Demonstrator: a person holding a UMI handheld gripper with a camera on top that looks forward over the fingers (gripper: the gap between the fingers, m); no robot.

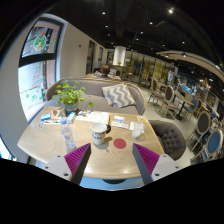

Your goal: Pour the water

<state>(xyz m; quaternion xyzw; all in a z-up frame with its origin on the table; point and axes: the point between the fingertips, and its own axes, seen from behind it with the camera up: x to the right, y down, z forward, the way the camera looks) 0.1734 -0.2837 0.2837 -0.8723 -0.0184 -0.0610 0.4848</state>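
Your glass jar (100, 137) stands upright on the pale wooden surface (60, 150), just ahead of the fingers and between their lines, nearer the left one. It looks clear, with a darker band at its top; whether it holds water you cannot tell from here. Left of it and a little further off stands a clear plastic bottle (68, 137), upright or slightly tilted, apart from the jar. A small red round thing (120, 144) lies flat on the surface just right of the jar.

Desk (60, 150): small items too small to identify. Gripper (110, 160): body cut off; only finger ends visible.
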